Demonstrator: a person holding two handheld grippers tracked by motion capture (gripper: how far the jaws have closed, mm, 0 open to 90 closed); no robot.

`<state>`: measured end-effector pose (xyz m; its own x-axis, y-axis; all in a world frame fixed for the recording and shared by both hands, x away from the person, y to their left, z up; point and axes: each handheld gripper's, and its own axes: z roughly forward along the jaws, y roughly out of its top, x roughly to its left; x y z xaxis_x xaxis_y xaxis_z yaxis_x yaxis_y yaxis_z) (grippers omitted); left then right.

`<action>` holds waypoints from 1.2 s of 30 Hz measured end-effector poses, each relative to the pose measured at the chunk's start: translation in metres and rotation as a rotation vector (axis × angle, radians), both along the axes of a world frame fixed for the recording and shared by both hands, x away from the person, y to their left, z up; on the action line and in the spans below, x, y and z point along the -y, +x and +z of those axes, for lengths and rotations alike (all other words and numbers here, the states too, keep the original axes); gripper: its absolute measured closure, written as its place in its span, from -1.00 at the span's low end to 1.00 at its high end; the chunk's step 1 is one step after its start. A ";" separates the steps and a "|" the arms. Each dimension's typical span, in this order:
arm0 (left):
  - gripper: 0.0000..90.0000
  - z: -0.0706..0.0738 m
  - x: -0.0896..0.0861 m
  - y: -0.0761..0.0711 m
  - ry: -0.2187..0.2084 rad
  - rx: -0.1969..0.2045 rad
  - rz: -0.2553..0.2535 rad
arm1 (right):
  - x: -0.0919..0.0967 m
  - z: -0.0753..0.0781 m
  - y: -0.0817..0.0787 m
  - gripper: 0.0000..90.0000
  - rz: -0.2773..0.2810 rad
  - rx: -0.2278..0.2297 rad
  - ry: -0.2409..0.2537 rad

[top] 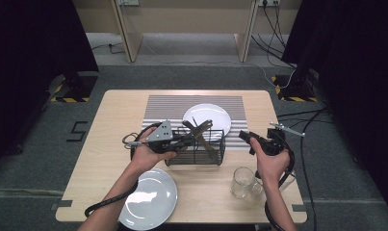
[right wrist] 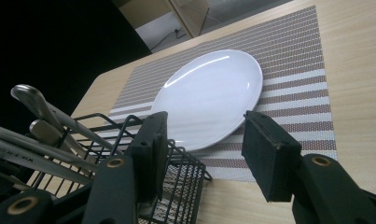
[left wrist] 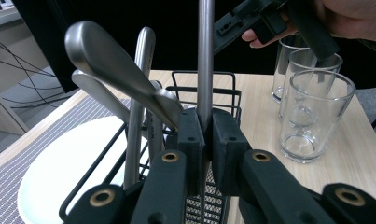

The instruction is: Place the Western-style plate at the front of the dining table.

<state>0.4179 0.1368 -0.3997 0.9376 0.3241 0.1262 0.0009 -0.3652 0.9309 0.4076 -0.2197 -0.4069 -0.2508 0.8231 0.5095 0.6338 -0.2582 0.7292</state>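
A black wire basket (top: 219, 144) stands at the middle of the table with several metal cutlery pieces in it. My left gripper (top: 194, 139) reaches in from the basket's left. Its pads are shut on one thin upright cutlery handle (left wrist: 205, 60), and my left gripper (left wrist: 205, 135) sits just above the basket's rim (left wrist: 232, 100). Other handles (left wrist: 115, 60) lean to the left of it. My right gripper (top: 245, 137) hovers just right of the basket, its jaws open and empty. In the right gripper view my right gripper (right wrist: 204, 144) faces a white plate (right wrist: 209, 93), with the basket (right wrist: 176, 177) at lower left.
The white plate (top: 215, 113) lies on a striped placemat (top: 158, 108) behind the basket. A second white plate (top: 150, 197) sits at the table's front left edge. Clear glasses (top: 242, 182) stand at front right, close under my right forearm, and the glasses (left wrist: 316, 112) show beside the basket.
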 end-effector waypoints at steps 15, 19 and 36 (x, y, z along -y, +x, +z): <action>0.84 0.006 -0.002 0.001 -0.022 0.003 -0.006 | 0.000 -0.001 0.001 0.12 0.002 -0.001 -0.003; 0.84 0.007 -0.002 0.001 -0.025 0.004 -0.008 | -0.001 -0.001 0.000 0.12 0.002 -0.004 0.001; 0.84 0.012 -0.001 0.002 -0.032 0.014 -0.016 | 0.000 -0.002 0.001 0.12 0.004 -0.006 0.001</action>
<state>0.4200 0.1378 -0.3875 0.9408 0.3134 0.1294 -0.0178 -0.3355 0.9419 0.4088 -0.2195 -0.4087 -0.2510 0.8216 0.5119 0.6388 -0.2567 0.7253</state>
